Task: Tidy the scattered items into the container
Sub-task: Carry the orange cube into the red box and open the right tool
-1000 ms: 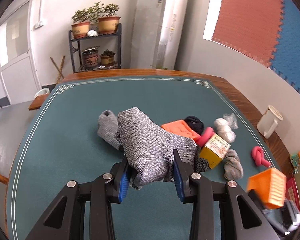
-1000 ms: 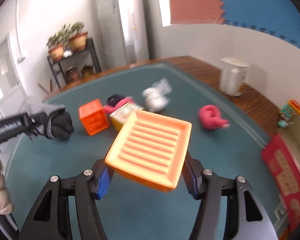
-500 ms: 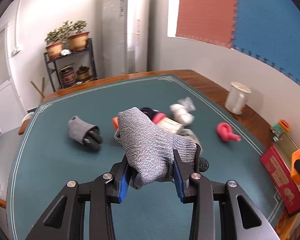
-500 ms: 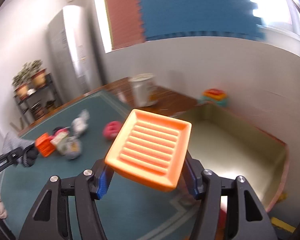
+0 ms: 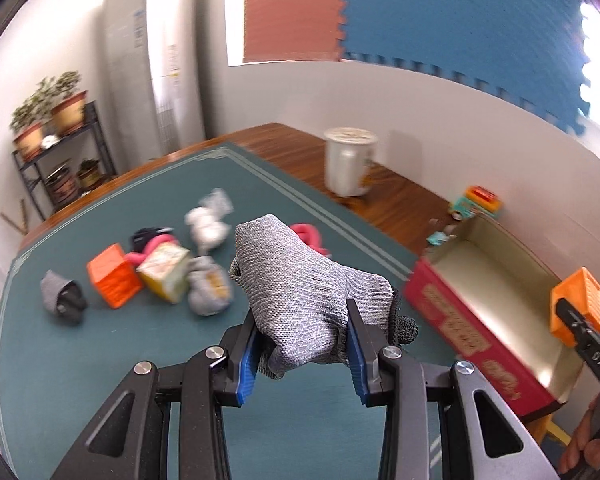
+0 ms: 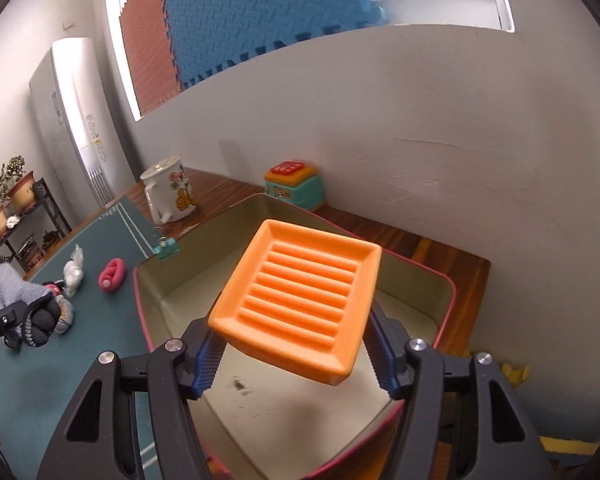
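My left gripper (image 5: 302, 356) is shut on a grey knit glove (image 5: 300, 284) and holds it above the green table mat, left of the red box (image 5: 472, 328). My right gripper (image 6: 296, 356) is shut on an orange ridged tray (image 6: 300, 300) and holds it over the open box (image 6: 172, 280), whose cream inside is bare. The orange tray also shows in the left wrist view (image 5: 580, 306) over the box. The glove shows at the left of the right wrist view (image 6: 8, 292).
Scattered on the mat: an orange block (image 5: 114, 276), a yellow carton (image 5: 164, 270), a grey bundle (image 5: 210, 290), a second rolled glove (image 5: 60, 296), a pink ring toy (image 6: 112, 276) and white plastic (image 5: 208, 226). A white mug (image 6: 168, 194) and toy (image 6: 294, 184) stand on the wood edge.
Both grippers have swung right toward the box. The orange tray now hangs over the open box. The glove has moved right, closer to the box's side.
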`<state>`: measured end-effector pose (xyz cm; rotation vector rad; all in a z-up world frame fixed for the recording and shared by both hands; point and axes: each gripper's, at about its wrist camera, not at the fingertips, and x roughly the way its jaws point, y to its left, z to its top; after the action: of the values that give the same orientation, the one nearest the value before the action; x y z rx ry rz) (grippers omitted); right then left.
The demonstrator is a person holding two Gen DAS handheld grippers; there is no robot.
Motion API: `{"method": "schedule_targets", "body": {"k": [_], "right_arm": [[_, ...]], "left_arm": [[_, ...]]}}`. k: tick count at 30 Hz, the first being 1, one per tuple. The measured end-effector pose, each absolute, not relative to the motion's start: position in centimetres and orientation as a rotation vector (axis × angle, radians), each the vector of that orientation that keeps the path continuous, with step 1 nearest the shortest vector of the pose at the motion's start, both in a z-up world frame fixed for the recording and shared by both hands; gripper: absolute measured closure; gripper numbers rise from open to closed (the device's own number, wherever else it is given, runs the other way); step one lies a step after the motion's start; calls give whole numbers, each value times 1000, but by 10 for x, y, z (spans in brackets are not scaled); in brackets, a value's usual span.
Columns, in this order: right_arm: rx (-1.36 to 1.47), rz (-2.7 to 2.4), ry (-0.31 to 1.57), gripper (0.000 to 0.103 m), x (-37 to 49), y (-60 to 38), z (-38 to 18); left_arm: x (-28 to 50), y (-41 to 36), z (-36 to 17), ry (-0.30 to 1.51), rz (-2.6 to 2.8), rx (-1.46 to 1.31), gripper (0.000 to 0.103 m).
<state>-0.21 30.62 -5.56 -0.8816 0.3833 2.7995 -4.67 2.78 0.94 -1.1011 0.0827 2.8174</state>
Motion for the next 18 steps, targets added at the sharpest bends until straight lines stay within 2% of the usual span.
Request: {"method": "schedule_targets", "body": {"k": [3,9,16,18], "right_arm": [[-871,2798,382,35,-3,312,-57],[-809,2798,362,25,0,321,-53],[-755,2776,374,25,10,335,-53],[-747,2768,381,25,12,338,-53]], "left_arm": [[-51,51,11,110,2789,-1094,64],[-60,91,15,136,2731,-1067,64],[-66,128,21,134,2634,-1023,64],[-67,139,21,132,2598,-1011,60]]}}
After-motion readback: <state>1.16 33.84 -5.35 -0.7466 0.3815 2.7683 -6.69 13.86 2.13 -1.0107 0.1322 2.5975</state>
